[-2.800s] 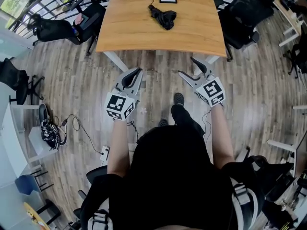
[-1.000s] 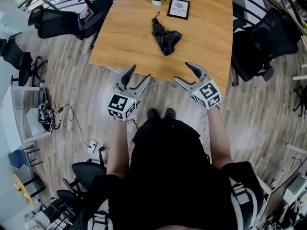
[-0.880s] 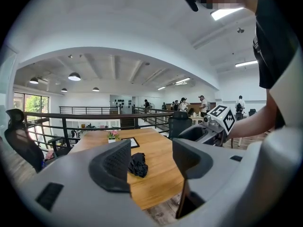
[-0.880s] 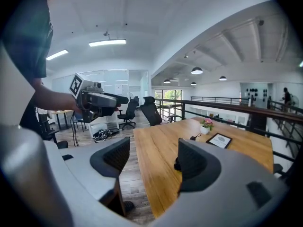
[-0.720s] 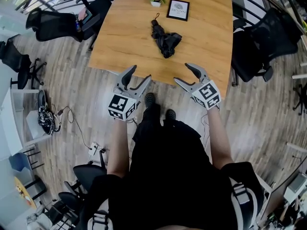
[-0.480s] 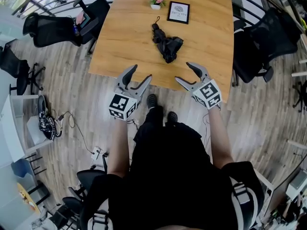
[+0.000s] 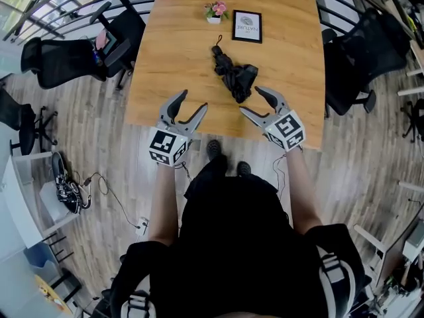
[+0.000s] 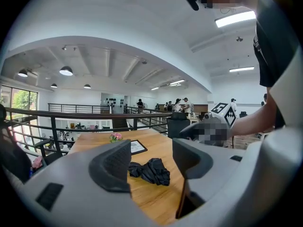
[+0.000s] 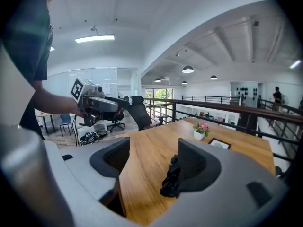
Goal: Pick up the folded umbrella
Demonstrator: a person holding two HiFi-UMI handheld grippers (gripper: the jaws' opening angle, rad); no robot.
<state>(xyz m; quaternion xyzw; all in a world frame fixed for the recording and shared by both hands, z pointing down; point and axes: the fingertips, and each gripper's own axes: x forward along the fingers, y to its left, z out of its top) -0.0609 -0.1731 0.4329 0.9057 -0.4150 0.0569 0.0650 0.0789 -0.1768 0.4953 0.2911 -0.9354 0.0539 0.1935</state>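
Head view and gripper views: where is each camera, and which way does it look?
Head view: on the person's head, looking steeply down at the table and umbrella; shows torso, forearms, left gripper, right gripper.
Left gripper view: on the left gripper, looking along its open jaws at the umbrella; shows the right forearm.
Right gripper view: on the right gripper, looking along its open jaws across the table; shows the left forearm.
All see the umbrella.

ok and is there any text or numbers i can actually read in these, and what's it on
framed picture on the table: a logo and some lines of print, too small to read.
left marker cube and right marker cube: black and white square patterns only, no words or numbers.
folded umbrella: no print visible.
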